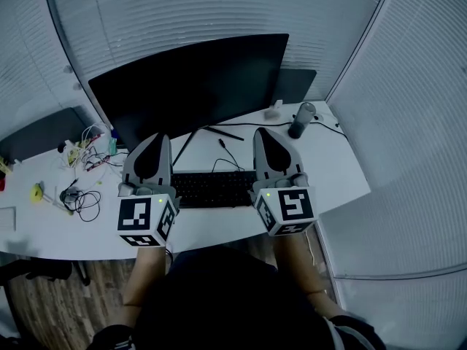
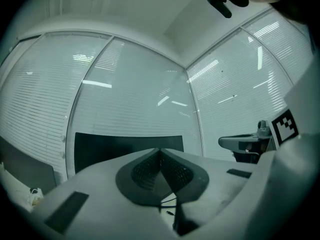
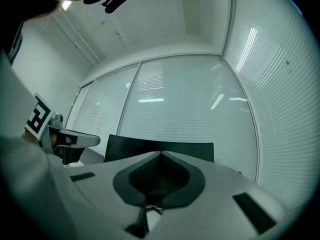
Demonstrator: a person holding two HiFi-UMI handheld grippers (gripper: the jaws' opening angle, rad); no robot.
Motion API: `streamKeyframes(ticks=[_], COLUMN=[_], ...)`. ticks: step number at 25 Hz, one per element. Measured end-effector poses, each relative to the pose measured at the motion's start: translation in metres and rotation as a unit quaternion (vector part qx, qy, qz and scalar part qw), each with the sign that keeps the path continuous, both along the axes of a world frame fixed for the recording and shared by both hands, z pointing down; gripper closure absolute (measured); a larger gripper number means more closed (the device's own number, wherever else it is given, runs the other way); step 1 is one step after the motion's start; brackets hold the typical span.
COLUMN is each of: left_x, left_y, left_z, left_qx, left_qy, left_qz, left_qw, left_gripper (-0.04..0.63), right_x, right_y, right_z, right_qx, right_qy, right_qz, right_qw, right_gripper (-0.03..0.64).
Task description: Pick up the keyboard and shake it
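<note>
Head view, keyboard [image 1: 213, 189] ends hidden

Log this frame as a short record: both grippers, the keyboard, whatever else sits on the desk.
left gripper: jaws together, nothing between
right gripper: jaws together, nothing between
black keyboard: lying on white desk between the grippers, not lifted
black monitor: behind keyboard
dark bottle: desk's back right
loose cables: desk's left

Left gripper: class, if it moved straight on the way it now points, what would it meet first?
Probably the monitor: the left gripper, jaws shut, aims at its dark screen, and nothing shows between them. Depth is unclear, so it might just clear the top edge.
</note>
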State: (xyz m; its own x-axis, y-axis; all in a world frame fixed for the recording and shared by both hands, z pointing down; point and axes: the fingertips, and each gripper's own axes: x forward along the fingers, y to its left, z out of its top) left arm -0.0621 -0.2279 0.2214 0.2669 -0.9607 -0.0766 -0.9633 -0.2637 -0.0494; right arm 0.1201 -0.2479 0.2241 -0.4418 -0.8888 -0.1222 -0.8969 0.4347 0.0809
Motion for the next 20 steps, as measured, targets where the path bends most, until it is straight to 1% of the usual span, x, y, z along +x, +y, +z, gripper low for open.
streamKeyframes(ticks=[5, 9, 15, 20], left_x=[-0.004, -0.011, -0.021, -0.03], left_y=[0.001, 0.001, -0.006, -0.005], left_z=[0.006, 0.007, 0.011, 0.025], left_qx=[-0.001, -0.003, -0.013, -0.019], left_qy=[-0.005, 0.005, -0.002, 0.001], left_qz=[0.01, 0.011, 0.026, 0.035], left_qw=[0.9999, 0.9999, 0.9996, 0.9992], left_gripper=[0.571, 0.571, 0.571, 0.571], right_x=[-0.003, -0.008, -0.018, -0.026], right_y=[-0.001, 0.0, -0.005, -0.003], right_z=[0.006, 0.007, 0.007, 0.02], right_qx=[-0.005, -0.011, -0.017, -0.023], right_qy=[-0.012, -0.001, 0.006, 0.003], right_qz=[0.009, 0.016, 0.028, 0.043], right_qw=[1.0, 1.0, 0.999, 0.999], right_gripper=[0.59, 0.591, 0.591, 0.59])
